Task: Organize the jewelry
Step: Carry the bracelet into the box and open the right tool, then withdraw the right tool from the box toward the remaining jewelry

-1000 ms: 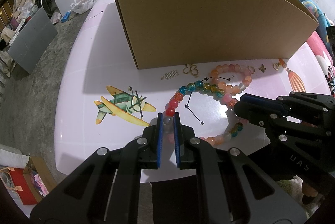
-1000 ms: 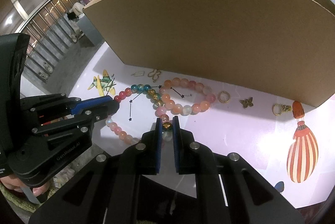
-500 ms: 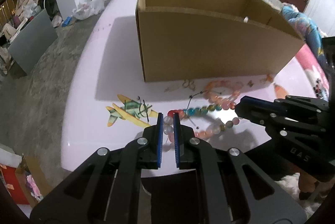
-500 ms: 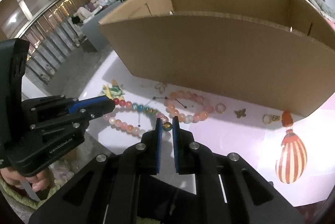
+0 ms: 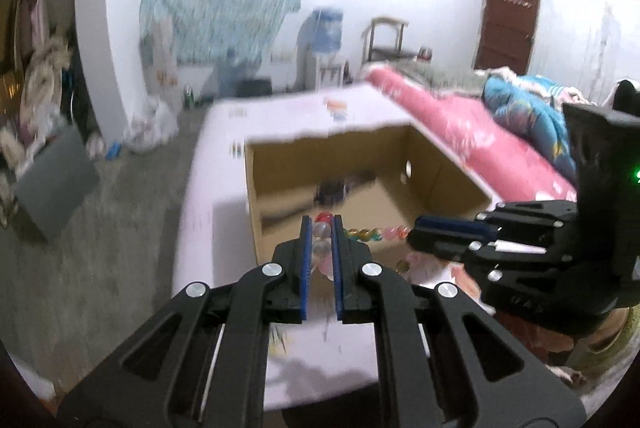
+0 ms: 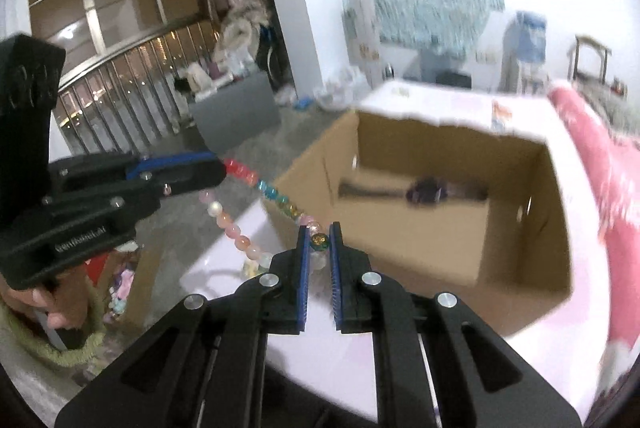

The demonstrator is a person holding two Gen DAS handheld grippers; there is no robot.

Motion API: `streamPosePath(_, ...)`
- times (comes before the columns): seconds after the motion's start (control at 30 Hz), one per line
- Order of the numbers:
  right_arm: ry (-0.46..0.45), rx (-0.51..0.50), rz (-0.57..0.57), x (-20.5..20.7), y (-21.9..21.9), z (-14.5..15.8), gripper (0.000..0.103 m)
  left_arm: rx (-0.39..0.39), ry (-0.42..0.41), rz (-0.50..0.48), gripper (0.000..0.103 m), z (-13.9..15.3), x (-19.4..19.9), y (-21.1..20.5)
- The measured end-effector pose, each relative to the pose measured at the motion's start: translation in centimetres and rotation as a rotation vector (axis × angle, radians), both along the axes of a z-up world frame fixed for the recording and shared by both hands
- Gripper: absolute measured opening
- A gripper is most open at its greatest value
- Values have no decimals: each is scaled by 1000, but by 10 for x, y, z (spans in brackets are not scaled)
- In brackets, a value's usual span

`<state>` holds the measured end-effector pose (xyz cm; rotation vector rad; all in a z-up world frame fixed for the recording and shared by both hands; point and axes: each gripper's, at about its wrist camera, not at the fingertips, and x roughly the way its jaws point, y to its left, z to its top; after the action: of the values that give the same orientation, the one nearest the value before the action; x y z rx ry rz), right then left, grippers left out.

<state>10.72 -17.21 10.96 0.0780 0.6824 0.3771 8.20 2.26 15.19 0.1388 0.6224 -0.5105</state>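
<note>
A pale pink table (image 5: pixel 208 228) is standing in a cluttered room (blurred), a pink quilt (image 5: pixel 460 132) lying beside it. An open cardboard box (image 6: pixel 520 268) is sitting on the table. The left gripper (image 5: pixel 319 228) and right gripper (image 6: pixel 319 240) are both clamping the bead necklace (image 6: pixel 256 184), suspending it before the box.

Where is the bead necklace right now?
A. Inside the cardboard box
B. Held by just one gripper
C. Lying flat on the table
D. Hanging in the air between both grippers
D: the bead necklace stretches from the left gripper to the right gripper, both shut on beads, above the table and in front of the cardboard box.
</note>
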Motion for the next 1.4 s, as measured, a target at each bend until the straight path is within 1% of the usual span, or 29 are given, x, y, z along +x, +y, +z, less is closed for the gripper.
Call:
streamPosePath(0.07, 11, 15, 5, 24, -8, 2, 10, 8, -15, -11, 8, 4, 16, -9)
streamPosePath(0.13, 68, 52, 10, 50, -16, -3, 10, 10, 19, -24, 8, 0, 44, -19)
streamPosePath(0.17, 120, 85, 14, 70, -24, -11, 10, 19, 30, -25, 8, -4, 52, -22)
streamPosePath(0.23, 189, 111, 16, 94, -31, -23, 10, 63, 60, -18, 8, -17, 76, -32)
streamPosePath(0.27, 249, 129, 20, 113, -35, -35, 10, 80, 74, -18, 8, -24, 86, -35)
streamPosePath(0.4, 404, 159, 22, 151, -41, -67, 10, 160, 174, 1, 8, -62, 129, -47)
streamPosePath(0.47, 464, 155, 33, 160, -38, -82, 10, 209, 210, 3, 8, -78, 143, -53)
streamPosePath(0.5, 493, 148, 36, 166, -36, -89, 10, 223, 225, 6, 8, -86, 143, -52)
streamPosePath(0.6, 541, 123, 47, 170, -30, -102, 10, 264, 259, 7, 9, -99, 147, -55)
streamPosePath(0.67, 571, 143, 48, 172, -31, -107, 11, 282, 278, 4, 9, -104, 149, -56)
streamPosePath(0.73, 575, 152, 45, 175, -33, -108, 11, 295, 290, 6, 9, -107, 149, -56)
streamPosePath(0.8, 581, 144, 33, 176, -34, -111, 11, 300, 284, 3, 9, -107, 147, -56)
streamPosePath(0.87, 604, 174, 29, 179, -38, -114, 11, 308, 281, 5, 9, -106, 146, -56)
streamPosePath(0.97, 596, 188, 23, 178, -40, -113, 12, 304, 283, 12, 9, -106, 148, -56)
streamPosePath(1.0, 586, 189, 18, 177, -41, -112, 16, 303, 282, 17, 9, -105, 147, -56)
streamPosePath(1.03, 576, 189, 14, 177, -42, -111, 20, 301, 280, 21, 12, -104, 147, -55)
streamPosePath(1.07, 556, 187, 4, 175, -43, -107, 28, 297, 276, 23, 18, -103, 146, -54)
streamPosePath(1.13, 523, 181, -5, 171, -44, -99, 31, 274, 264, 27, 26, -97, 142, -50)
streamPosePath(1.17, 507, 180, -9, 170, -45, -95, 34, 257, 259, 25, 30, -94, 140, -48)
streamPosePath(1.2, 485, 182, -16, 166, -47, -89, 40, 236, 252, 22, 32, -90, 136, -45)
streamPosePath(1.23, 461, 183, -24, 163, -48, -83, 44, 222, 243, 26, 36, -86, 132, -42)
streamPosePath(1.3, 415, 184, -38, 156, -51, -71, 54, 203, 223, 38, 40, -78, 124, -36)
streamPosePath(1.37, 375, 183, -47, 148, -54, -59, 60, 182, 206, 52, 51, -71, 116, -30)
streamPosePath(1.4, 345, 180, -52, 140, -55, -50, 64, 168, 194, 62, 53, -66, 111, -25)
